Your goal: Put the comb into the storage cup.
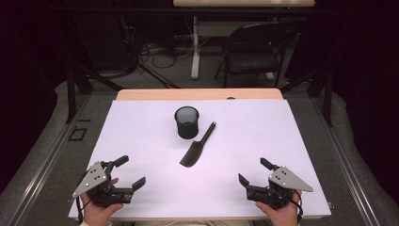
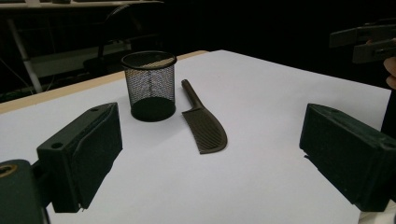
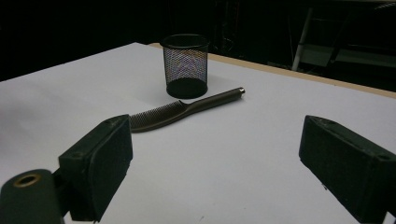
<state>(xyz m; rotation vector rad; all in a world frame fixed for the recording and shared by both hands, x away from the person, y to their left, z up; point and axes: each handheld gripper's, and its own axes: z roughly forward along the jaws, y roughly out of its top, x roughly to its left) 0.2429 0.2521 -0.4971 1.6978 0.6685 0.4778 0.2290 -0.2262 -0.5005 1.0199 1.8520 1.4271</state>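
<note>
We are viewing a white-covered table on which a dark knife-shaped tool is lying flat near the middle, just beside a black mesh cup that is standing upright toward the far edge. The tool's long axis is running diagonally: its broad ribbed blade is pointing toward the near edge and slightly to the left, while its thin handle is reaching toward the far edge and to the right, ending close to the right of the cup without, as far as we can judge, touching it. We are holding the left gripper near the near-left corner and the right gripper near the near-right corner; both are standing with jaws spread wide and nothing between them. In the left gripper view the tool is presenting its blade end first, between the two pads; in the right gripper view the tool is lying crosswise ahead of the pads. We are judging both grippers well apart from the tool, the left sitting slightly nearer the blade end, the handle pointing away from both
</note>
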